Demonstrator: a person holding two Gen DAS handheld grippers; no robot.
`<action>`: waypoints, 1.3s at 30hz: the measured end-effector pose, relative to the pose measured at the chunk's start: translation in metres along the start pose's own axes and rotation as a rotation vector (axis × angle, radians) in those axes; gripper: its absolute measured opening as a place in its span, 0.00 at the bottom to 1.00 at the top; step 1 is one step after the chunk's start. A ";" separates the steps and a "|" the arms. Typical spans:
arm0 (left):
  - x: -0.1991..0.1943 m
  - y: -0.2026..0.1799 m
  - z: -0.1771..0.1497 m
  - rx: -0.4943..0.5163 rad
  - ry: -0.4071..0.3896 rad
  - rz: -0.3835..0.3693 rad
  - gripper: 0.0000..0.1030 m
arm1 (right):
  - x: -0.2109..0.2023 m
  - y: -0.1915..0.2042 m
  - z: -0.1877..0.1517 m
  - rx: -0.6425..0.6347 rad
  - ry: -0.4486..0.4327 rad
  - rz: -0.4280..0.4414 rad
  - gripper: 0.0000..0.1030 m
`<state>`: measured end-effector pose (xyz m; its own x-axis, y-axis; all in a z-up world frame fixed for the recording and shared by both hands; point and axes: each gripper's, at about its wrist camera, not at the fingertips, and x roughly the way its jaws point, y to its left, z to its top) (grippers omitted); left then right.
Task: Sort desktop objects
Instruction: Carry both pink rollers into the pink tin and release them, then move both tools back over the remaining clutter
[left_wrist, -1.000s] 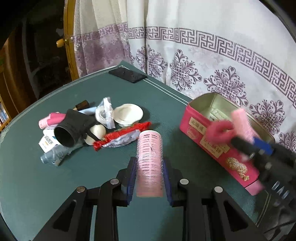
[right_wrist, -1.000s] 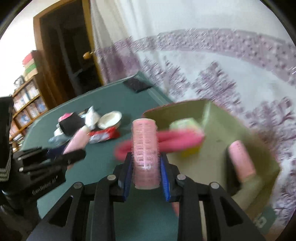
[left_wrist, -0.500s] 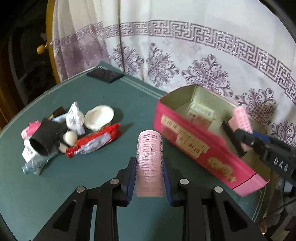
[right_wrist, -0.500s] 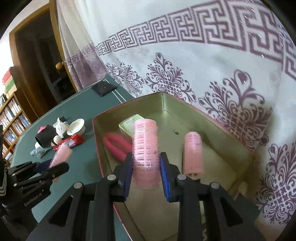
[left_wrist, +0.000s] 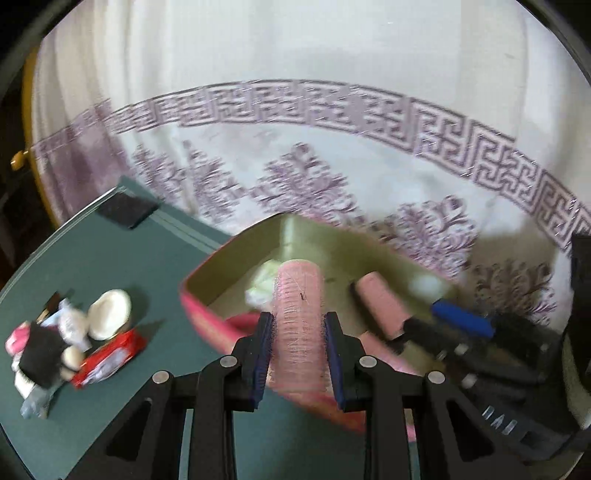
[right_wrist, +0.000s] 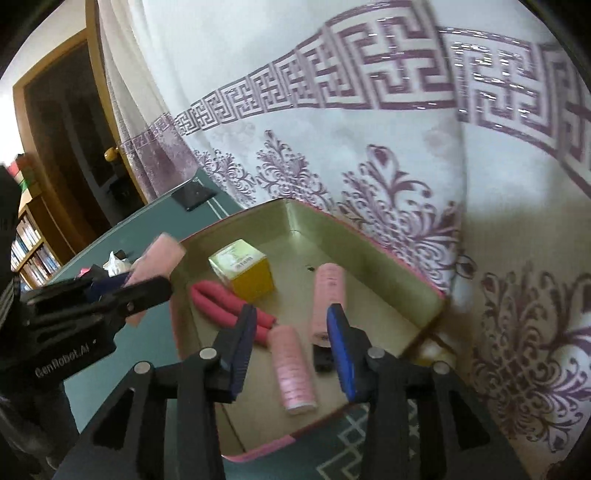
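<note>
While right gripper (right_wrist: 291, 347) is hanging wide over tin (right_wrist: 373, 242), left gripper (left_wrist: 298, 354) is gripping roller (left_wrist: 300, 317), axis along fingers, nearing rim

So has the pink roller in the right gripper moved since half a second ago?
Yes. The right gripper has opened and the pink roller has dropped onto the floor of the tin.

The left gripper (left_wrist: 298, 345) clamps a pink hair roller (left_wrist: 300, 317) over the near rim of the open pink tin (left_wrist: 207, 317), where another pink roller (left_wrist: 380, 304) lies beside the right gripper (left_wrist: 443, 325), while a small clutter pile (left_wrist: 70, 339) sits left on the green table (left_wrist: 110, 258).
</note>
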<state>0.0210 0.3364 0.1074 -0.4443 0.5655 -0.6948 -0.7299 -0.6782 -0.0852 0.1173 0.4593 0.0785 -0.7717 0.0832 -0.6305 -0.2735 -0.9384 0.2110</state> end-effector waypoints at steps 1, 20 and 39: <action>0.002 -0.004 0.003 0.004 -0.001 -0.016 0.28 | -0.001 -0.002 -0.001 0.001 -0.003 -0.008 0.42; -0.006 0.034 -0.013 -0.090 -0.014 0.056 0.80 | -0.005 0.007 -0.006 0.018 -0.016 0.012 0.42; -0.068 0.168 -0.084 -0.369 -0.016 0.286 0.80 | 0.016 0.107 -0.015 -0.119 0.049 0.186 0.53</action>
<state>-0.0280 0.1443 0.0799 -0.6104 0.3369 -0.7169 -0.3448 -0.9278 -0.1424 0.0846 0.3556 0.0801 -0.7730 -0.1089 -0.6250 -0.0568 -0.9693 0.2391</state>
